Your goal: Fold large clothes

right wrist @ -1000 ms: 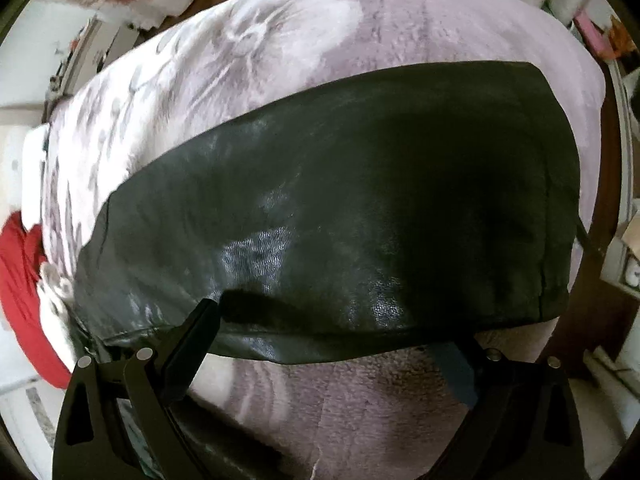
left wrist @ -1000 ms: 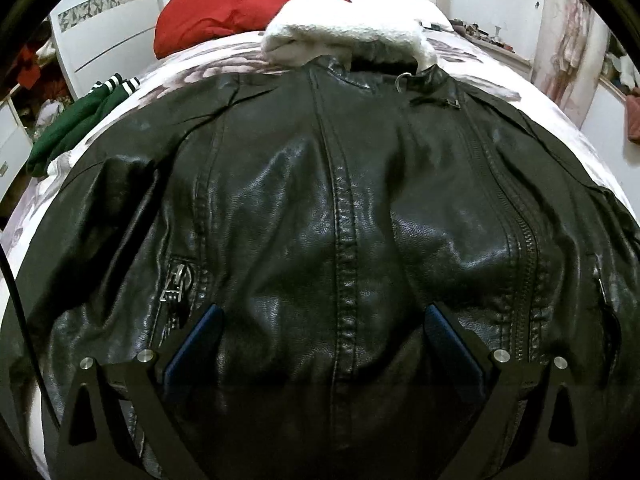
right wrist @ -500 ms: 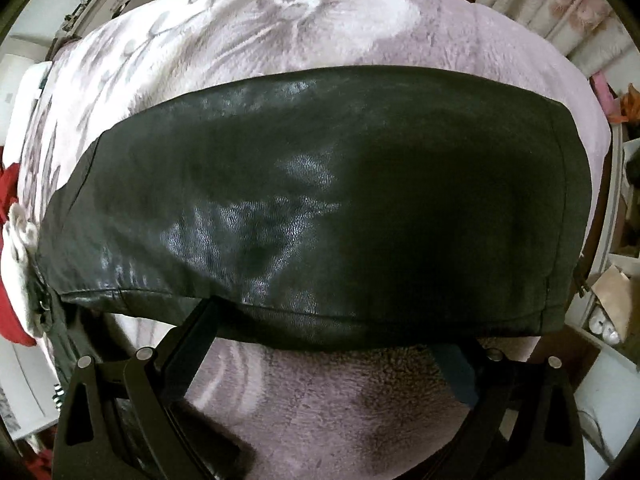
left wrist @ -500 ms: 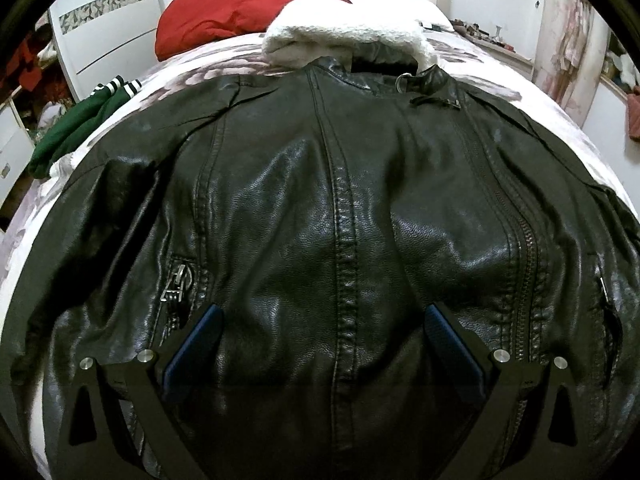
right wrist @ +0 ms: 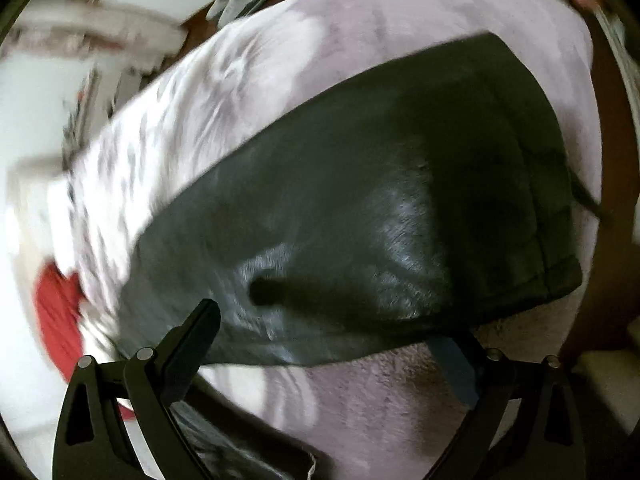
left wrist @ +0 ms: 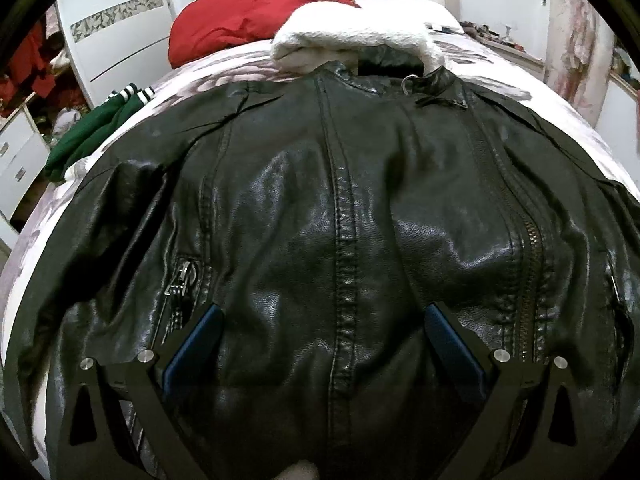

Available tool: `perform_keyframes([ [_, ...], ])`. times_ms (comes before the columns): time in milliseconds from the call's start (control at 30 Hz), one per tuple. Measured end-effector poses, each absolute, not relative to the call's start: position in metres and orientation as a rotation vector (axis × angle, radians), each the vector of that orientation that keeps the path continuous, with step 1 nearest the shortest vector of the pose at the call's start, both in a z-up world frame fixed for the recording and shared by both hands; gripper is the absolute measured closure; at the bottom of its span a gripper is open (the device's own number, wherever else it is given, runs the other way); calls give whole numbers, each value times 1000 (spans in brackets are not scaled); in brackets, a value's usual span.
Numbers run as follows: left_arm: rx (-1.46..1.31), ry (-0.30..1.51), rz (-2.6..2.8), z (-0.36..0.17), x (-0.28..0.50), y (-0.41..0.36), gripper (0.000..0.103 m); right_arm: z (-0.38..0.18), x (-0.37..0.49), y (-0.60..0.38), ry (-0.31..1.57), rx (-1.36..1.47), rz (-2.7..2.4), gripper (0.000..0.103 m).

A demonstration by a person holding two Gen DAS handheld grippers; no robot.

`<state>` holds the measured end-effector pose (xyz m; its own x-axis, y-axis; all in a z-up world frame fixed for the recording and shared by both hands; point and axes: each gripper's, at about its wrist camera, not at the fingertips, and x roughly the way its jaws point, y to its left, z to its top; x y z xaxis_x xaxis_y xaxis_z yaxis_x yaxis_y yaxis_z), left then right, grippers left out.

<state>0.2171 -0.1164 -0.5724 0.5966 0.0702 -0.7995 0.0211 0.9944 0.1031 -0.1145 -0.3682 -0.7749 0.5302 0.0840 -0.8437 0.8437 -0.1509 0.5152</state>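
A black leather jacket (left wrist: 344, 200) lies front up on the bed, its white fleece collar (left wrist: 352, 36) at the far end. My left gripper (left wrist: 323, 314) hovers open over the jacket's lower front, one finger near the pocket zip (left wrist: 180, 280), the other beside the main zip. In the blurred right wrist view, a black sleeve (right wrist: 380, 200) stretches across the pink floral blanket (right wrist: 248, 60). My right gripper (right wrist: 328, 326) is open at the sleeve's near edge. Its left finger is above the leather, and its right finger's tip is hidden under the edge.
A red pillow (left wrist: 260, 4) sits at the head of the bed. A green garment (left wrist: 96, 128) lies at the bed's left edge beside white drawers (left wrist: 20, 160). The bed's brown wooden frame (right wrist: 612, 120) runs past the sleeve's cuff end.
The right wrist view has swung and blurred, so the sleeve now runs diagonally, with the left finger further over the leather. The left gripper has barely shifted.
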Motion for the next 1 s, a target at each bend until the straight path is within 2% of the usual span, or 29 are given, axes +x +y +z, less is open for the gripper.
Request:
perform_keyframes([
  [100,87,958,47,-574,223,-118,0,-781,-141,-369,618,1760,-823,19],
  [133,73,974,54,-572,224,-117,0,-781,-148,-368,556,1799,-806,41],
  [200,49,1015,67,-568,226,-115,0,-776,-152,-369,525,1799,-774,73],
  [233,30,1044,73,-564,227,-113,0,-771,-152,-371,521,1772,-760,74],
  [333,53,1155,66,-558,231,-118,0,-767,-149,-378,550,1697,-731,74],
  [367,67,1182,58,-556,232,-120,0,-771,-151,-378,577,1690,-736,66],
  [400,89,1206,59,-554,232,-123,0,-778,-150,-378,588,1704,-721,64],
  [533,150,1298,14,-555,231,-138,0,-792,-148,-380,574,1694,-697,63],
  [600,203,1318,2,-560,230,-149,0,-795,-131,-381,534,1720,-712,49],
  [667,245,1323,-2,-565,231,-156,0,-790,-117,-384,498,1729,-733,22],
  [733,259,1330,-1,-568,233,-159,0,-787,-105,-386,498,1732,-754,9],
  [833,256,1348,-1,-571,236,-160,0,-795,-89,-394,470,1748,-776,9],
  [867,258,1352,-1,-571,237,-161,0,-796,-88,-395,447,1773,-790,16],
  [900,264,1353,0,-570,236,-162,0,-795,-84,-398,430,1782,-805,30],
  [933,274,1353,0,-570,235,-163,0,-793,-83,-400,421,1780,-812,87],
  [967,283,1351,0,-569,234,-165,0,-792,-83,-405,422,1778,-818,96],
  [1000,288,1352,-4,-565,236,-167,0,-785,-85,-410,396,1765,-833,96],
])
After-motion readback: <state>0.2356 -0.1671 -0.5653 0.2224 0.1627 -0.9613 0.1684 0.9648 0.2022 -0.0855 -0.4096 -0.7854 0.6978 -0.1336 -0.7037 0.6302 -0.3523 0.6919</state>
